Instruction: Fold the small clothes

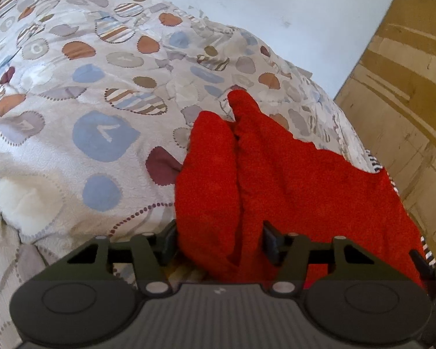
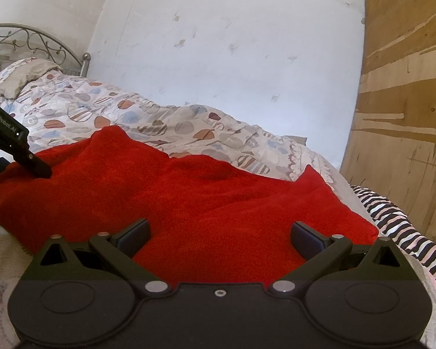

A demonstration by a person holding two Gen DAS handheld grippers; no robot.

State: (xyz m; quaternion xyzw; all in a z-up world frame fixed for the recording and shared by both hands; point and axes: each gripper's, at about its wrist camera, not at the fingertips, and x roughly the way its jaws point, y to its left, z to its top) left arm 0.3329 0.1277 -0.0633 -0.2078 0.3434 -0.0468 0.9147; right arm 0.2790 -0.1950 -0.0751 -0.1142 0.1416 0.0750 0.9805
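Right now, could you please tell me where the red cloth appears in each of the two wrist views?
Left wrist view: the red cloth fills the lower right, bunched between the left tongs.
Right wrist view: it spreads across the middle, just ahead of the open right tongs.
Shared landmark: the patterned bedspread behind the cloth, also visible here.

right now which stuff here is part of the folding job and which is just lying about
Part of the job:
- red garment
- left gripper, fabric bunched between its fingers
- right gripper, open above the cloth

Just lying about:
- patterned duvet
- striped cloth
- pillow
- metal headboard
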